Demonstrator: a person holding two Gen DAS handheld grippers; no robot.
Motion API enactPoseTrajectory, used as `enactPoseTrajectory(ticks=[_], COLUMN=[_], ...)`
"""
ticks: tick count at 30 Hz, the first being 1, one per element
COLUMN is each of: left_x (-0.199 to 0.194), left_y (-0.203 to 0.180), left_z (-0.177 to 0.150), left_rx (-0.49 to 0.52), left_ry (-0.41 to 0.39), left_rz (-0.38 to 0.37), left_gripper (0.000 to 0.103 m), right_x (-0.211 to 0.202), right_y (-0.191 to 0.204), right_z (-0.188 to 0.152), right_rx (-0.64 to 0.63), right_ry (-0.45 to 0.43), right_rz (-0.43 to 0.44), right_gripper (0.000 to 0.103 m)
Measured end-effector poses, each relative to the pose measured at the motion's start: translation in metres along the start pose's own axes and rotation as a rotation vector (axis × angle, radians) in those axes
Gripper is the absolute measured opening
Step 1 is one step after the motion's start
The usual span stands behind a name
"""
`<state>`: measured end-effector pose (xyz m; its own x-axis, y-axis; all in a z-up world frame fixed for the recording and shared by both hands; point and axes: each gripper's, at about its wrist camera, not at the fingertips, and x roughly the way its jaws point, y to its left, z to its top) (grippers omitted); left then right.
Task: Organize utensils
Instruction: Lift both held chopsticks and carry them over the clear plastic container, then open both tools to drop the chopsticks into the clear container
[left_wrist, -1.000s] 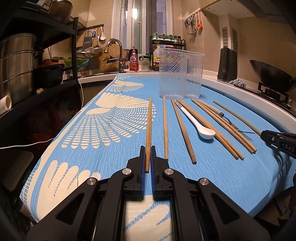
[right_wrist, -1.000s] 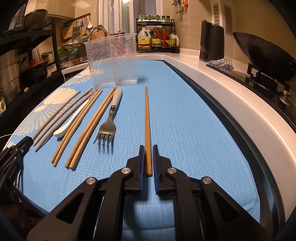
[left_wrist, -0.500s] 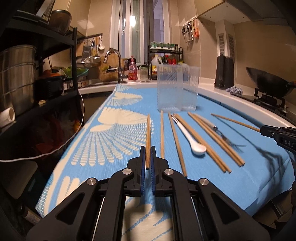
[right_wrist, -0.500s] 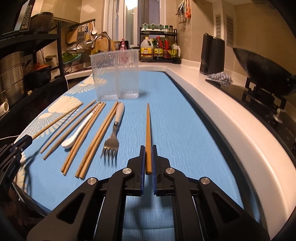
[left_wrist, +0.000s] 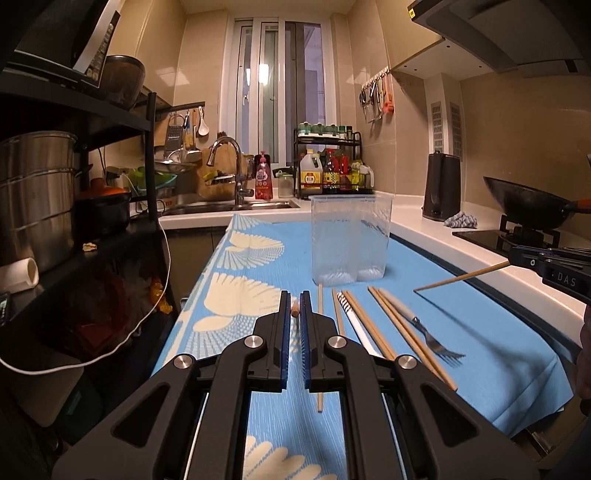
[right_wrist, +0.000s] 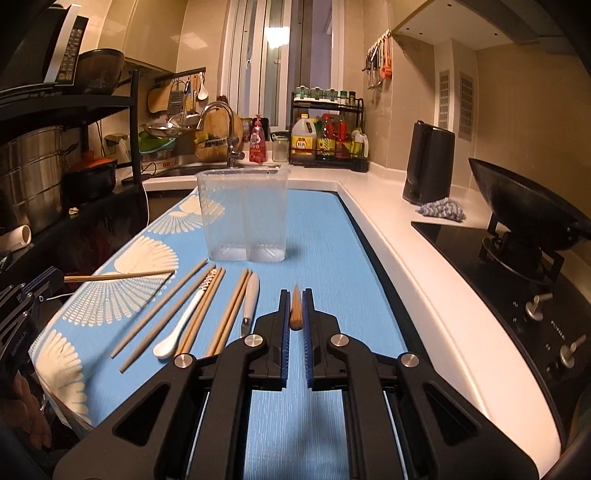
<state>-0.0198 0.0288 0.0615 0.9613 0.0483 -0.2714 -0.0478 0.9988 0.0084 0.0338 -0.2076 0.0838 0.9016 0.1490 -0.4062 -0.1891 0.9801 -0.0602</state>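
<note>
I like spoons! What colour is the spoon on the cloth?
White, with a dark-striped handle end. The spoon shows best in the right wrist view.

Tiled kitchen, dark window (left_wrist: 275, 92), black shelving (left_wrist: 110, 122) left

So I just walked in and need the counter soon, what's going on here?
A person is sorting utensils with a handheld gripper in each hand. The left gripper and the right gripper are each shut on one wooden chopstick, both held above the blue cloth. More chopsticks, a white spoon and a fork lie on the cloth in front of the clear, empty holder.
</note>
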Motion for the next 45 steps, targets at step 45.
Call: enactPoseTrajectory(ticks=[45], left_x=[0.164], left_y=[-0.004], left_z=[0.294], left_rx=[-0.104], left_ry=[0.065], left_rz=[-0.22], left_gripper=[0.005], right_x=[0.08], right_y=[0.003], right_z=[0.308], right_rx=[-0.006], right_ry=[-0.037], right_rz=[0.165], right_gripper=[0.006])
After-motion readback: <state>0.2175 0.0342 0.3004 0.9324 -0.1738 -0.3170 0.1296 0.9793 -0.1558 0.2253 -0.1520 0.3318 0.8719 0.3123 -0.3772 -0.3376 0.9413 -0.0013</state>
